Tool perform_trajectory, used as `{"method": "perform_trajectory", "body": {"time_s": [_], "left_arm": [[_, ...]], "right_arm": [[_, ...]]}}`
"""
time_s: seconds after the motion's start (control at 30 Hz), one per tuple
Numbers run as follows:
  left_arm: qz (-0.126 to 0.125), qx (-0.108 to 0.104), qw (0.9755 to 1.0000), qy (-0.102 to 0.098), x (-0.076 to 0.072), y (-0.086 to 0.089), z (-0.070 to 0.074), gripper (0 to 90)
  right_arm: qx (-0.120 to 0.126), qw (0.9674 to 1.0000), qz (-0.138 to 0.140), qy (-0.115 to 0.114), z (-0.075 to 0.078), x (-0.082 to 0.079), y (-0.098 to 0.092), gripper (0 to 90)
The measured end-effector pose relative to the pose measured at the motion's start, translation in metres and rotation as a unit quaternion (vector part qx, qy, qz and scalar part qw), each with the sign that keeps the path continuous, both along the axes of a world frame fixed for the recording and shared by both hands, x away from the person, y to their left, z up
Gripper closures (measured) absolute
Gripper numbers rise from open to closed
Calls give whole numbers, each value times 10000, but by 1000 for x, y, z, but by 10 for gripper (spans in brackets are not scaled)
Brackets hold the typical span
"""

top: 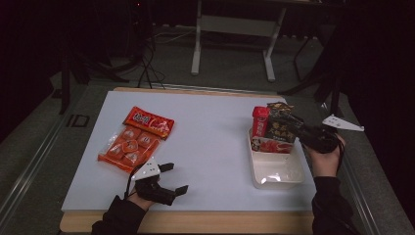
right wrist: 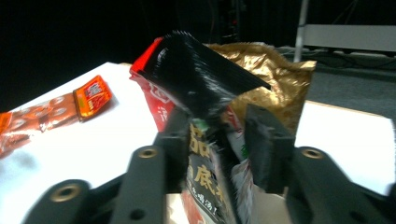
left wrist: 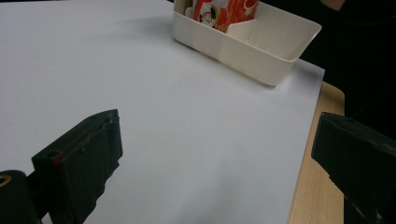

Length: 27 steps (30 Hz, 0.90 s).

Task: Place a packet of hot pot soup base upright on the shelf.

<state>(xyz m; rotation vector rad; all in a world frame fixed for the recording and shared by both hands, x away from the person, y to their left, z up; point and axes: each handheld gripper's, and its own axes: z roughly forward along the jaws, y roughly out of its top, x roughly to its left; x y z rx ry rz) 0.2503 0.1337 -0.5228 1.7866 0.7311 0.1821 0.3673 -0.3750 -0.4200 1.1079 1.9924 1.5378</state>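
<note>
Standing upright in the far end of the cream bin [top: 274, 171], the black snack bag [top: 283, 128] sits between the jaws of the right gripper [top: 299, 128], which reaches in from the right side of the table. In the right gripper view the bag's crimped black top [right wrist: 201, 79] rises between the two jaws, which stand partly apart; a gap shows on at least one side, so the pads seem no longer to press it, as fits a release once the bag is lodged among its neighbours. A red packet [top: 260, 121] and a gold-backed bag [right wrist: 275, 79] stand just beside it, and the three prop each other up, leaving the near end of the bin bare for more.

At the near left, the left gripper [top: 173, 178] rests low over the white mat [top: 210, 132], jaws wide apart and holding nothing; it seems parked close to the remaining stock. An orange multipack [top: 125, 149] and a red wrapper [top: 148, 122] lie flat at the far left, touching, well apart from the bin.
</note>
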Motion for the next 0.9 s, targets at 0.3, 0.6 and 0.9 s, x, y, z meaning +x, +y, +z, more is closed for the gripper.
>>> {"method": "perform_trajectory", "body": {"time_s": [0.3,0.6,0.9], "left_arm": [[-27,29,10000,-45,0,0,1,25],[93,-109,9999,-12,2,5,5,45],[105,151,9994,287,3,7,7,58]], "right_arm": [[-65,9985,-204,-507,33,-25,-3,404],[-76,9976,-102,-674,57,-60,10,276],[168,9989,218,-386,39,-81,35,136]]}}
